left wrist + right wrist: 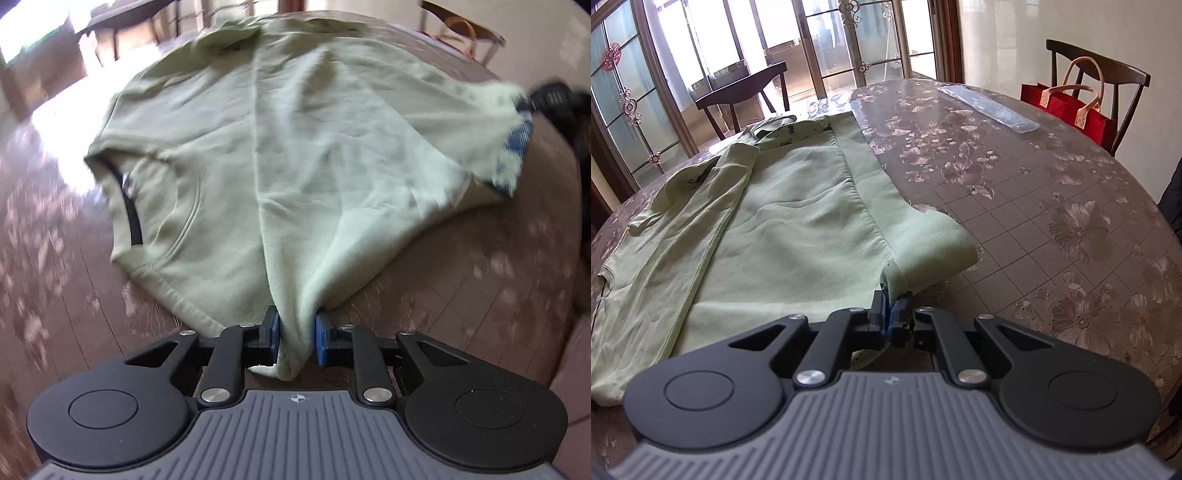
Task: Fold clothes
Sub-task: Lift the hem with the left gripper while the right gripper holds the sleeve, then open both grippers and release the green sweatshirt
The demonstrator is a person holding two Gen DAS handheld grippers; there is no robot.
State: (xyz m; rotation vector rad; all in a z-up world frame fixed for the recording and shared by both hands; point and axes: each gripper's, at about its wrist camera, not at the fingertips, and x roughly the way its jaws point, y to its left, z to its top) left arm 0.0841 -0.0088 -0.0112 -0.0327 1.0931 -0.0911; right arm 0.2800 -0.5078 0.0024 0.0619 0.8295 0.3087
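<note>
A round table (1052, 192) with a flowered cover is carrying a pale green shirt (783, 221), which is lying spread across its left half with one side folded over. The left gripper (297, 328) is pinching a bunched fold of the shirt (280, 155) between its blue pads, while the right gripper (893, 312) is clamping the near hem corner, its fingers pressed almost together on the cloth. A red bag (1067, 107) is sitting on a chair (1108, 70) beyond the table, and a clear plastic sleeve (990, 107) is lying near the far edge

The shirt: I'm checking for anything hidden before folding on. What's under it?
The shirt lies on the floral table; only tablecloth shows around its edges. Whatever sits beneath the fabric is covered. Both grippers, left and right, pinch its edge.
</note>
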